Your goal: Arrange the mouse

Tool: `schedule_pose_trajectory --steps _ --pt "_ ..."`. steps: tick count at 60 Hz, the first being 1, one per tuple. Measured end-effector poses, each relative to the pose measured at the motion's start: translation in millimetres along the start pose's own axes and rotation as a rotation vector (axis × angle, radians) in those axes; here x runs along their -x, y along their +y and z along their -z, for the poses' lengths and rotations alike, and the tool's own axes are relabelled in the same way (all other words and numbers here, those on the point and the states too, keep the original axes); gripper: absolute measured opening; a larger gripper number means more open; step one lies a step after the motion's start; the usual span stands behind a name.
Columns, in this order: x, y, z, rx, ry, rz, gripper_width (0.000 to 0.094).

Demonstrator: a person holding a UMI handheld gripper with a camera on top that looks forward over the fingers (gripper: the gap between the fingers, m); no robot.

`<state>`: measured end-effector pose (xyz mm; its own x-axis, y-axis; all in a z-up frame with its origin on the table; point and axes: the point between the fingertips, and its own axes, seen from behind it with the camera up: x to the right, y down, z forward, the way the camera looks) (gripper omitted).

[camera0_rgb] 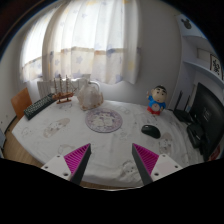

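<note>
A black mouse [151, 130] lies on the white-clothed table [60, 140], to the right and beyond my right finger. My gripper [112, 160] is open and empty, its two magenta-padded fingers spread wide over the near part of the table. The mouse is well ahead of the fingertips and not between them.
A round patterned mat [102, 121] lies at the table's middle. A black keyboard [40, 106] sits far left, a small rack [64, 95] and a pale bag [90, 96] behind. A blue and red figurine [157, 100] stands far right, next to a monitor [208, 115].
</note>
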<state>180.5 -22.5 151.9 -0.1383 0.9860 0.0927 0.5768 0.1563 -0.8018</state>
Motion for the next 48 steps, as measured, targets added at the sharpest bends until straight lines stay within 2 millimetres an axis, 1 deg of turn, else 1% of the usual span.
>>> schedule_pose_trajectory --steps 4,11,16,20,21,27,34,39,48 --pt "-37 8 -8 0.007 0.041 -0.014 0.0854" --pt "-89 22 -17 0.015 0.103 -0.038 0.0856" --pt "-120 31 -24 0.017 0.134 -0.049 0.0853" --pt "-142 38 -28 0.018 0.152 -0.061 0.0854" --pt "-145 39 -27 0.019 0.158 -0.066 0.0854" --pt "-172 48 -36 0.018 0.173 -0.082 0.0853" --pt "-199 55 -52 0.006 0.181 -0.082 0.0855" --pt "-215 60 -69 0.009 0.179 -0.084 0.0854" --pt "-234 54 -110 -0.031 0.148 -0.069 0.0856"
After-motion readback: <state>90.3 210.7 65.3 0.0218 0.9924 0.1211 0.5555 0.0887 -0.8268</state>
